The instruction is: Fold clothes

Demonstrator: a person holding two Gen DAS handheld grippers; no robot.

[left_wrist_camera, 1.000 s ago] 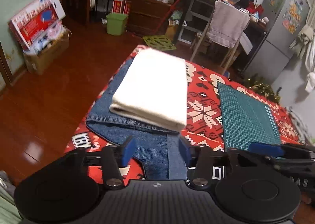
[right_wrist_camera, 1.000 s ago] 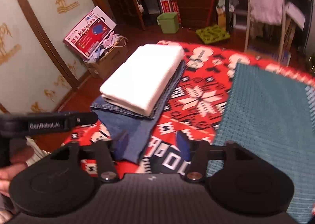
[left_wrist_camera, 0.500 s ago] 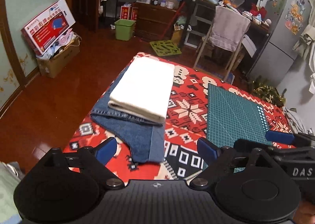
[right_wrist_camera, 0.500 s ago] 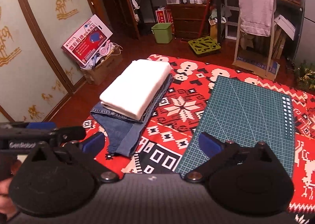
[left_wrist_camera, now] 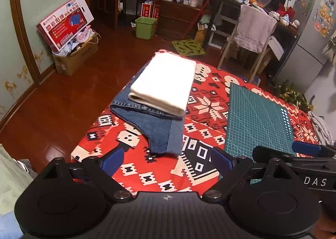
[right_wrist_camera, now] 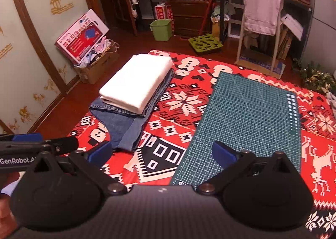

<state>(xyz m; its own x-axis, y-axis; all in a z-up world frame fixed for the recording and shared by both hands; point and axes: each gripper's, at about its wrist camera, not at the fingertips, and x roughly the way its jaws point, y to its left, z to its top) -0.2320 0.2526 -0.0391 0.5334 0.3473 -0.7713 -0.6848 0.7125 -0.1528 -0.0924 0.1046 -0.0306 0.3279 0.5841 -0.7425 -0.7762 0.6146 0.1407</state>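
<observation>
A folded white garment lies on top of folded blue jeans at the left side of the table. A jeans end sticks out toward me from under the white one. My left gripper hovers open above the table's near edge, short of the jeans, with nothing between its blue fingers. My right gripper is also open and empty, above the near edge between the jeans and the green mat. Each gripper's arm shows at the side of the other's view.
A red patterned cloth covers the table, with a green cutting mat on its right half. Beyond stand a chair draped with a towel, a green bin, a cardboard box and cluttered shelves.
Both grippers have opened wide and drawn back and up from the jeans end, which now lies flat on the cloth. The stack has not moved.
</observation>
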